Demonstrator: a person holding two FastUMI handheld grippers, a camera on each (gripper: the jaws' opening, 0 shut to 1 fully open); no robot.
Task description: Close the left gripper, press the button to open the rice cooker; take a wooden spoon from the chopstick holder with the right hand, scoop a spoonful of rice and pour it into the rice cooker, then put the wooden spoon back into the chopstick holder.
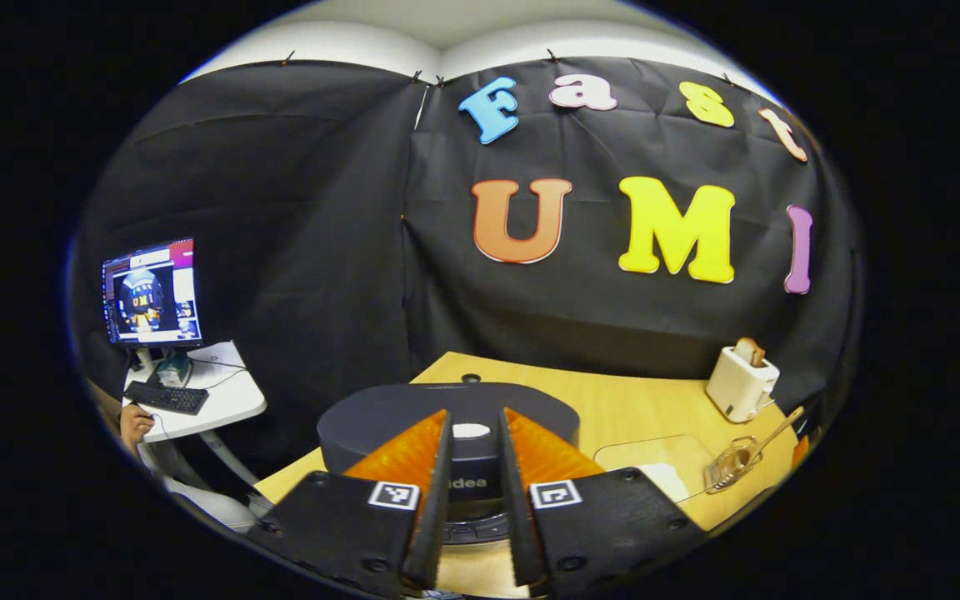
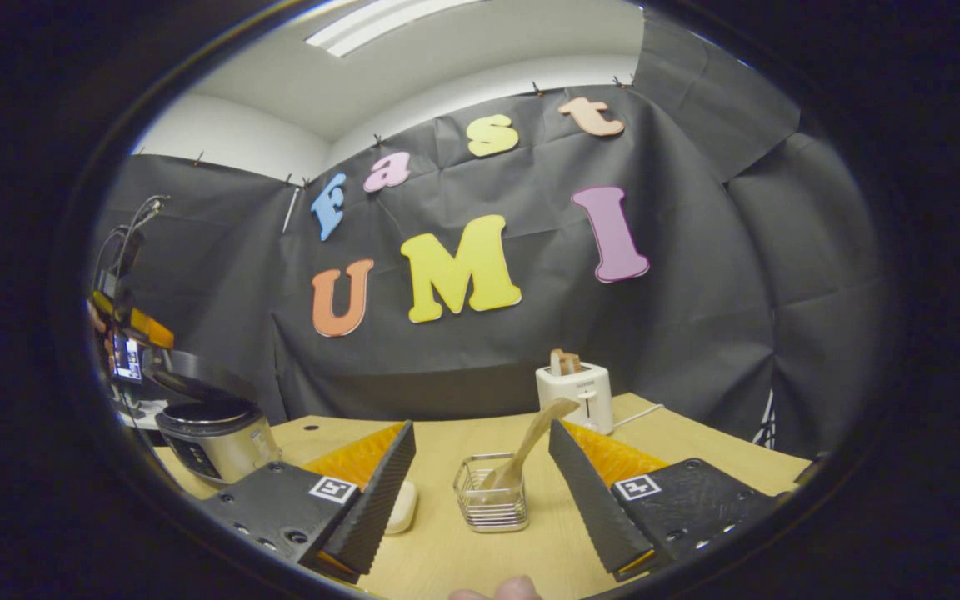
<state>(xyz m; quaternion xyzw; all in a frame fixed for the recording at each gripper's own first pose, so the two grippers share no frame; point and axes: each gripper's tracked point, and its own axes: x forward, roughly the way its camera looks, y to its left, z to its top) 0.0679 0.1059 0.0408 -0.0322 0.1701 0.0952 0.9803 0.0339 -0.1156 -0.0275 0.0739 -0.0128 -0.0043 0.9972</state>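
Left claw [image 1: 475, 433]: nearly closed, a narrow slot left between the two fingers; nothing held; poised over the front of the cooker lid, contact with it not discernible.
Right claw [image 2: 480, 467]: spread wide, gripping nothing, fingers standing apart on either side of the holder without touching it.
Rice cooker: one dark round rice cooker with a flat lid [image 1: 380, 417], near the front left edge of the light wooden desk [image 1: 613, 400]; lid down in the left gripper view; pale oval button [image 1: 471, 431] visible in the slot between the fingers. In the right gripper view, seen at the desk's left edge as a silver-bodied pot [image 2: 213, 437] with a dark shape above it, too blurred to judge.
Chopstick holder: one small wire-mesh basket [image 2: 492, 500], upright, toward the front middle of the desk in the right gripper view; near the right edge in the left gripper view [image 1: 730, 467].
Wooden spoon: one pale wooden spoon [image 2: 534, 442], standing in the holder, handle leaning up and to the right.
Rice container: one clear flat dish with white contents [image 1: 655, 467], just beside the holder.
Toaster: one white toaster [image 2: 575, 396] with one slice of bread poking out, at the desk's back edge.
Side table: one monitor [image 1: 151, 292], one keyboard [image 1: 165, 397], beyond the left edge.
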